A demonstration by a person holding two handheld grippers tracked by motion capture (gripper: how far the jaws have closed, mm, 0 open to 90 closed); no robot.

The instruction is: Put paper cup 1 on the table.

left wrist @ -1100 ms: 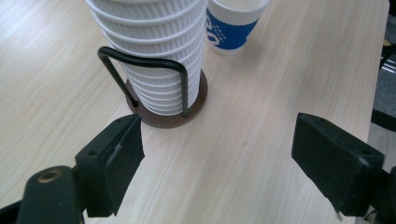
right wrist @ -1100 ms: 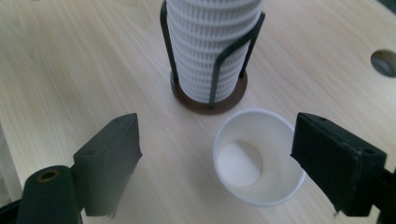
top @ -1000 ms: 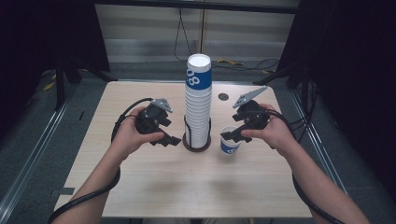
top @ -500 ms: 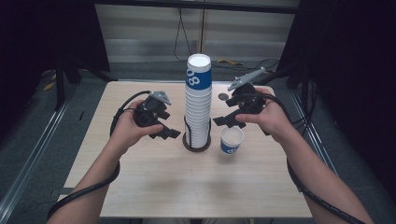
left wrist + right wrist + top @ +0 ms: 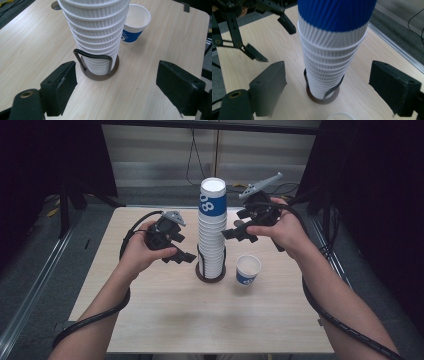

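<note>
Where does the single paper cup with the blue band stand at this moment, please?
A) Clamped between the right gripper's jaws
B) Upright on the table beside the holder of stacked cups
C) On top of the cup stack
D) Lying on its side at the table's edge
B: the single cup stands upright and open-mouthed on the table, just beside the cup stack in its holder, apart from both grippers.

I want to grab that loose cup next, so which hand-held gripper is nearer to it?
Right. The right hand-held gripper hangs above and just behind the single cup; the left hand-held gripper sits across the cup stack from it.
</note>
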